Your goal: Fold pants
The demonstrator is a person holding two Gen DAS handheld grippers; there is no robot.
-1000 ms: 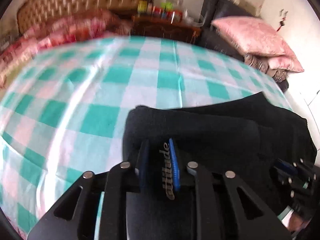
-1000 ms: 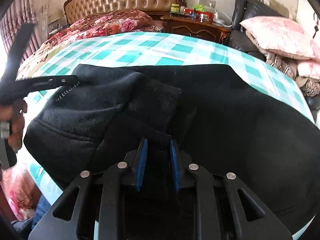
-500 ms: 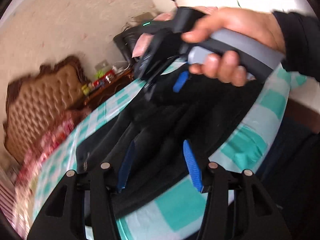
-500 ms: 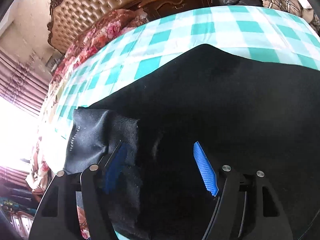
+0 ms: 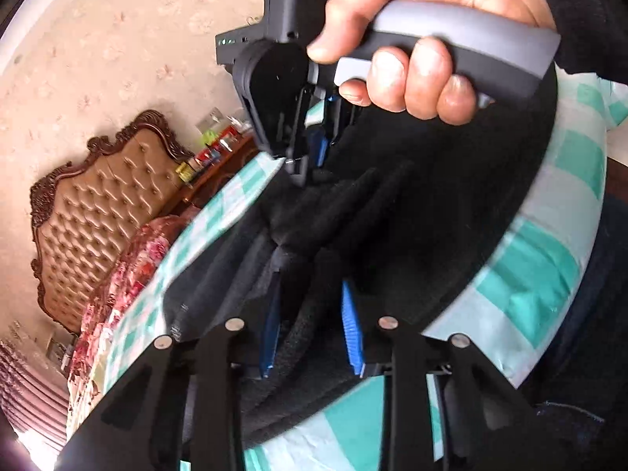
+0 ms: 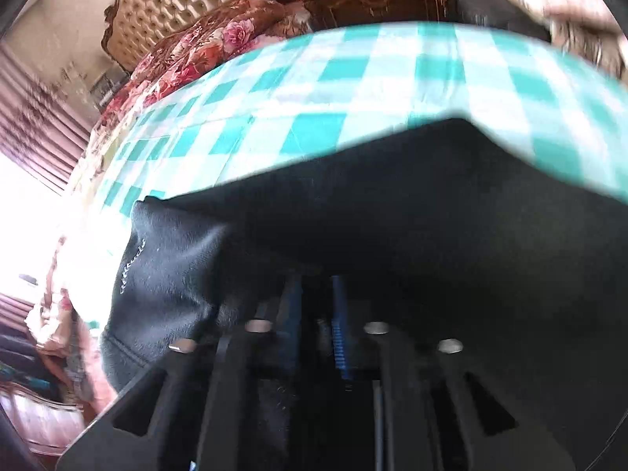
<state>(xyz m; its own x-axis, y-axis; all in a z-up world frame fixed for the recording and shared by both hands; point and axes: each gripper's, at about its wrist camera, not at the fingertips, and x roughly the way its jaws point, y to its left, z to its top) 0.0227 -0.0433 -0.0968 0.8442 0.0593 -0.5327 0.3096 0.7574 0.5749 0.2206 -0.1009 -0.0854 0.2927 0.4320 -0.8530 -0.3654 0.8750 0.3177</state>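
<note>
Black fleece pants (image 5: 392,235) lie bunched on the teal-and-white checked bedsheet (image 5: 530,274), at the near edge of the bed, directly under both tools.

**Left gripper** (image 5: 310,325): its jaws are closing. A thick rolled edge of the pants runs between the blue ribbed pads (image 5: 350,329), lengthwise along the fingers. A gap shows between cloth and pad on either side, so the grip is judged not yet made.

**Right gripper** (image 6: 316,314): the jaws are clenched, the blue pads nearly meeting. Black cloth fills the space around and between them, so the tool is judged to be pinching a fold of the pants. In the left wrist view the person's hand (image 5: 424,51) holds this tool by its grey handle, fingertips buried in the fabric beyond the left gripper.

**Governing relation:** the garment's long axis runs away from the left gripper toward the right one and on toward the tufted tan headboard (image 5: 102,212). The two tools sit on the same bunched end, the right one farther along that axis. A lighter flap with white stitching (image 6: 165,267) hangs to the left of the right gripper.

**Next move (judgement):** complete the left grip, then lift both together.
</note>
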